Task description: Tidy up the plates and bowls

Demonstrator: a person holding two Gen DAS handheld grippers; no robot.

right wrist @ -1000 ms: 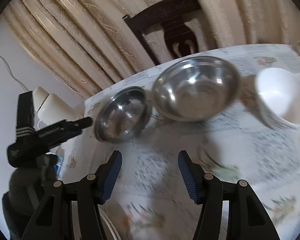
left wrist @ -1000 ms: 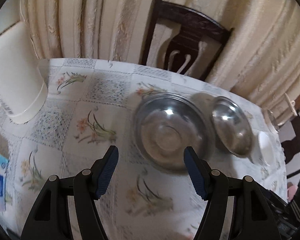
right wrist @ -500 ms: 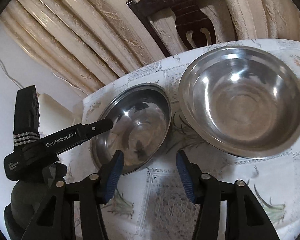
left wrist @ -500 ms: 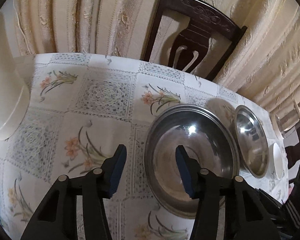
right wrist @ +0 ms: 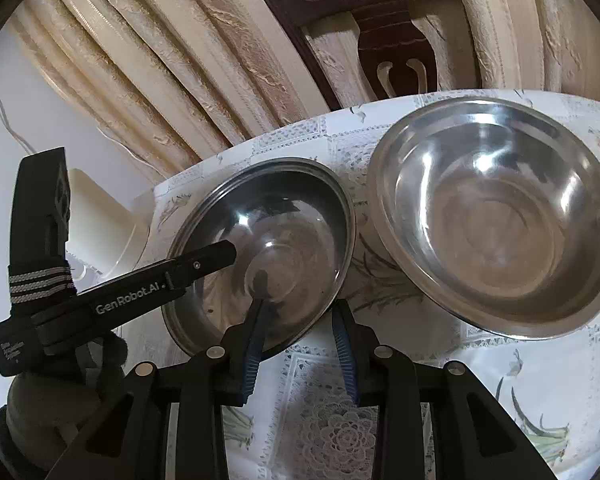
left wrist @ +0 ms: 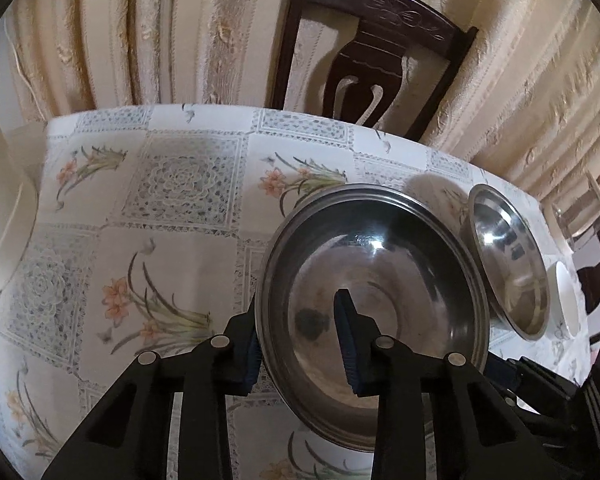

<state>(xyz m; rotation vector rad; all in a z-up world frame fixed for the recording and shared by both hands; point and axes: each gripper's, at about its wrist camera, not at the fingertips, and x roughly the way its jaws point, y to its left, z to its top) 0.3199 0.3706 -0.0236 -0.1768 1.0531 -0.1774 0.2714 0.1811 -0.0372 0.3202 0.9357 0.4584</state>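
In the left wrist view, the steel plate's rim hides most of the left finger's pad, so contact there cannot be judged, and a white bowl at the far right is mostly hidden behind the steel bowl. A white container is cut off by the left edge. In the right wrist view, the plate's near rim passes behind the right gripper's fingers.

Steel plate left of steel bowl, seemingly just apart; chair behind table.

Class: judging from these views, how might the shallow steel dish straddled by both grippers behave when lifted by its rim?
The shallow steel dish looks rigid and probably light. Its polished rim may slip between the gripper pads. Held at the edge, it could tilt.
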